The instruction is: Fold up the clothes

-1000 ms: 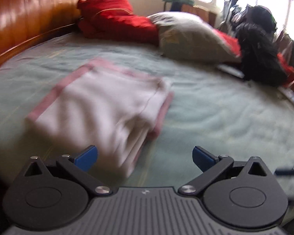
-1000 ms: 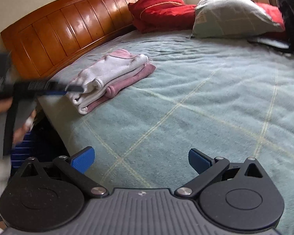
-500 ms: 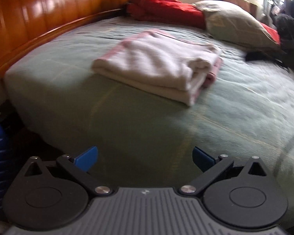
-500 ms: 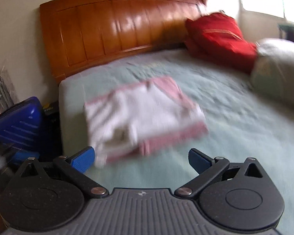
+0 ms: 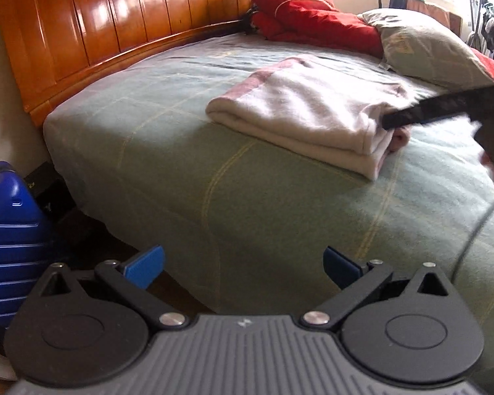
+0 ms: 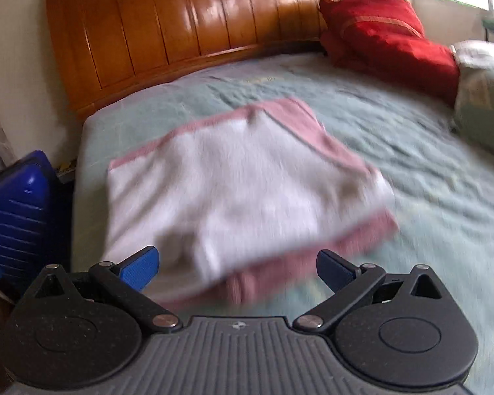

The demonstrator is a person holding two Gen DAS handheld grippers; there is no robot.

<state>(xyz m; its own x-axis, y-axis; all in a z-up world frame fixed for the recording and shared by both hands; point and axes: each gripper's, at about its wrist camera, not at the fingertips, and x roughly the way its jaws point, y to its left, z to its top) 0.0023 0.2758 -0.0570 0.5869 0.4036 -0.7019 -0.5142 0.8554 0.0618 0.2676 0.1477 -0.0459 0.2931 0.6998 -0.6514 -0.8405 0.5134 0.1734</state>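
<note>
Lying folded into a thick rectangle on the pale green blanket-covered bed (image 5: 187,151), the white fleecy garment with pink edging (image 5: 306,112) sits near the bed's corner, not far from the glossy orange-brown wooden headboard (image 5: 92,23). The left gripper (image 5: 243,266) hangs off the side of the bed with its blue-padded fingers spread wide and nothing between them; the garment is well ahead of it and a little to the right. The right gripper (image 6: 237,268) is much closer, hovering just over the near edge of the garment (image 6: 243,191), its blue pads also spread wide and empty, with the pink bottom layer showing between them. In the left wrist view, the tip of the right gripper (image 5: 408,117) reaches in from the right and meets the garment's folded right end; whether it actually touches the cloth is unclear. A red folded quilt (image 5: 299,10) and a grey-green pillow (image 5: 425,52) lie further back. A blue ribbed hard-shell suitcase (image 5: 10,237) stands on the floor beside the bed.
</note>
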